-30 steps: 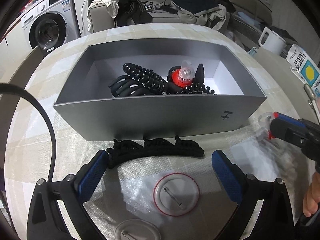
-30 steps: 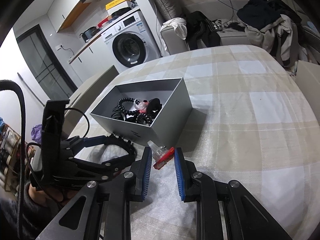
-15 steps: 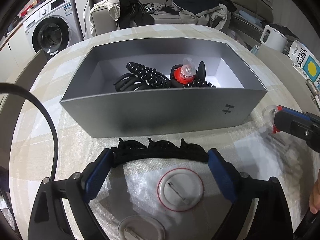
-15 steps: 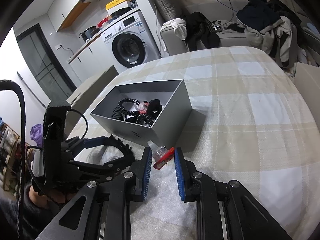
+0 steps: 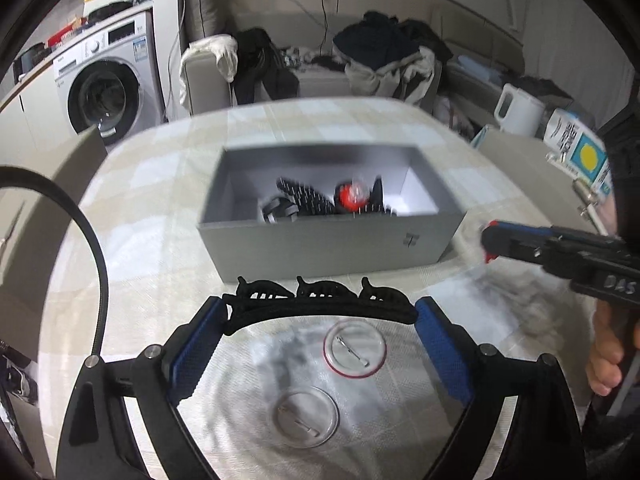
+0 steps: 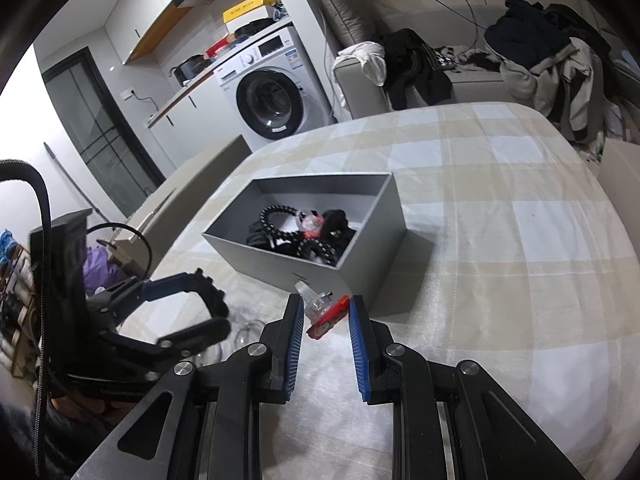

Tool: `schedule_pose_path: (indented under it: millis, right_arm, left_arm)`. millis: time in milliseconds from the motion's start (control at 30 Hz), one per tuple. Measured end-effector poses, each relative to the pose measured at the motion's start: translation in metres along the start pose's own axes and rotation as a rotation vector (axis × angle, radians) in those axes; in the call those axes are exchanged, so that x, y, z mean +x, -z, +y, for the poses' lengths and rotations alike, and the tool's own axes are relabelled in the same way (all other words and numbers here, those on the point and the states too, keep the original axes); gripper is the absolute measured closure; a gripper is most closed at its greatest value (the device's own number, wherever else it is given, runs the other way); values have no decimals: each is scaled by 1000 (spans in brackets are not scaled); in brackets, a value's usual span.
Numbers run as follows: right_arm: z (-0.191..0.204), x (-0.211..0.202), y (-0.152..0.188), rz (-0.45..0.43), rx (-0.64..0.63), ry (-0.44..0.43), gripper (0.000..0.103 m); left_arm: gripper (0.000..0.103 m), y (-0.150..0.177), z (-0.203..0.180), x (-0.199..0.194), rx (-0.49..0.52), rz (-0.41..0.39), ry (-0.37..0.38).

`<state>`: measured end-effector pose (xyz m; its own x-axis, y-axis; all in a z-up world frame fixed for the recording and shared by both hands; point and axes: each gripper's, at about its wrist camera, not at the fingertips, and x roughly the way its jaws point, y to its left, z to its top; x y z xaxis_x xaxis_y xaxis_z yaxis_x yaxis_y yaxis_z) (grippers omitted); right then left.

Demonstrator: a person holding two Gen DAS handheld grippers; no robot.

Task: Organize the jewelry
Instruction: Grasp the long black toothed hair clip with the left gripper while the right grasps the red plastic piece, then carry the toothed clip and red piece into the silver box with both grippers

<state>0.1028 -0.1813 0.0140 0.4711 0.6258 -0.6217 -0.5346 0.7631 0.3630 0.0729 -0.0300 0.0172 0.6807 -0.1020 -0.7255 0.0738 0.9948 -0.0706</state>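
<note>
A grey open box [image 5: 332, 246] [image 6: 372, 264] on the checked tablecloth holds black spiral hair ties [image 5: 308, 200] and a red and clear piece [image 5: 352, 196]. My left gripper [image 5: 320, 312] is shut on a long black hair claw [image 5: 320, 300], held lifted in front of the box; it also shows in the right wrist view [image 6: 212, 300]. My right gripper [image 6: 322, 312] has its jaws on either side of a red and clear ornament [image 6: 326, 308] beside the box's right end; contact with the pads is unclear. The right gripper shows in the left wrist view [image 5: 492, 240].
Two round pin badges [image 5: 355, 350] [image 5: 306, 416] lie on clear film below the left gripper. A white kettle [image 5: 516, 110] and a carton [image 5: 580, 152] stand at the right. A washing machine [image 6: 276, 96] and a sofa with clothes [image 6: 520, 52] are behind the table.
My left gripper has closed on the black hair claw and lifted it up and back from the box. My right gripper has stayed around the red ornament.
</note>
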Motion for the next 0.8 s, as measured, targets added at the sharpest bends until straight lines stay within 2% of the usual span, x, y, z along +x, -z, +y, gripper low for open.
schedule_pose_path:
  millis: [167, 400, 800]
  right_arm:
    - [4, -2, -9, -16, -3, -12, 81]
    - [3, -4, -25, -43, 26, -28, 81]
    - [5, 8, -47, -62, 35, -44, 81]
  left_arm:
    - [12, -13, 6, -12, -7, -60, 19]
    - [12, -31, 14, -9, 0, -117, 1]
    - [12, -47, 21, 4, 13, -134, -6]
